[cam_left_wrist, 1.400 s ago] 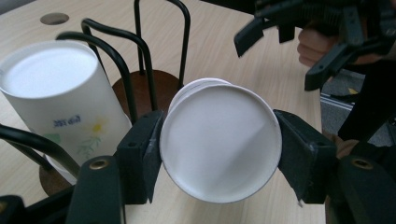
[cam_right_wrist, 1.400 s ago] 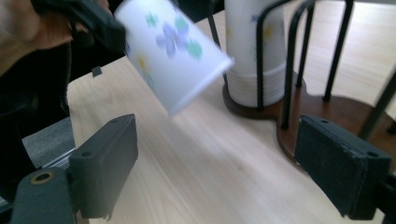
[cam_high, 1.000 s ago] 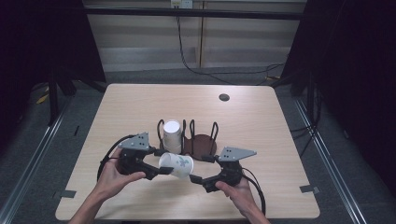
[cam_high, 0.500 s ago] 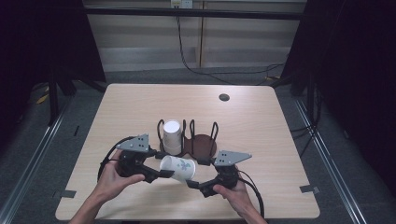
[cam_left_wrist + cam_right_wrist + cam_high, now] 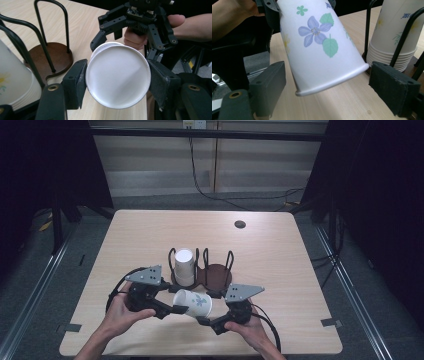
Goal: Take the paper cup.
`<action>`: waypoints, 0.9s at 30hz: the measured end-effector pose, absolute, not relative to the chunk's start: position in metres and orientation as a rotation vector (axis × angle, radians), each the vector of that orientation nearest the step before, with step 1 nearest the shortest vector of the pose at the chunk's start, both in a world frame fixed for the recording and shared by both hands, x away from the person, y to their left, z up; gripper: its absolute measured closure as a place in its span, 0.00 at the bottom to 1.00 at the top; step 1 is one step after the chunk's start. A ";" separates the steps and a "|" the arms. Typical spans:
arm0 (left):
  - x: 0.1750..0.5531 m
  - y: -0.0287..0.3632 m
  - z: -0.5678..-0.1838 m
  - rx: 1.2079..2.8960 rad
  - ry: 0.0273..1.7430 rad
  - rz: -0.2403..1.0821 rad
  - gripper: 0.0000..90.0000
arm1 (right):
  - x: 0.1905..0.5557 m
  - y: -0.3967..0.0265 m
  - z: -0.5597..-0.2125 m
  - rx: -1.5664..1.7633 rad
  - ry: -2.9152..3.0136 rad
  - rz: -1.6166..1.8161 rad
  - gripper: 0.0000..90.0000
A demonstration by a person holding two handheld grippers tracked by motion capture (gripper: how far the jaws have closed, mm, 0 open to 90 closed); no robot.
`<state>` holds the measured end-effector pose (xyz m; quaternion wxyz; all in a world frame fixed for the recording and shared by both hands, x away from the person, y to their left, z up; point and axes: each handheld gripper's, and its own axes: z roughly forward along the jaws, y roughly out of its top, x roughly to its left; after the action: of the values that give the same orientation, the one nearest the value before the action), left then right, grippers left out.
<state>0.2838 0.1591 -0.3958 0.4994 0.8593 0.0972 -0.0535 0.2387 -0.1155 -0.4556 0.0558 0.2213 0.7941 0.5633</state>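
Observation:
A white paper cup printed with flowers lies tilted in the air above the table's near part. My left gripper is shut on its base end; in the left gripper view both pads press the sides of the cup, whose round bottom faces the camera. My right gripper stands open around the rim end. In the right gripper view the cup hangs between the jaws with gaps on both sides. The right gripper appears beyond the cup in the left gripper view.
A brown wooden holder with black wire loops stands mid-table just behind the grippers. Its left bay holds a stack of upside-down cups. A small dark round spot lies near the far edge of the table.
The right gripper has shifted slightly to the left and toward the person, closer around the cup's rim. The left gripper keeps its hold on the cup.

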 end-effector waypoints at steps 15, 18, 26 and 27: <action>0.282 0.155 -0.397 2.091 0.212 -0.181 0.41 | 0.238 -0.112 -0.456 0.605 2.444 1.723 0.20; 0.283 0.155 -0.397 2.093 0.214 -0.182 0.41 | 0.239 -0.110 -0.458 0.613 2.463 1.726 0.21; 0.287 0.158 -0.397 2.071 0.226 -0.202 0.41 | 0.238 -0.108 -0.458 0.594 2.496 1.700 0.27; 0.287 0.159 -0.397 2.073 0.231 -0.202 0.40 | 0.238 -0.108 -0.459 0.588 2.500 1.695 0.27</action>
<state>0.2865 0.1585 -0.3972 0.4994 0.8570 0.0955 -0.0837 0.2380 -0.1080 -0.4585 0.0322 0.1910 0.8121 0.5504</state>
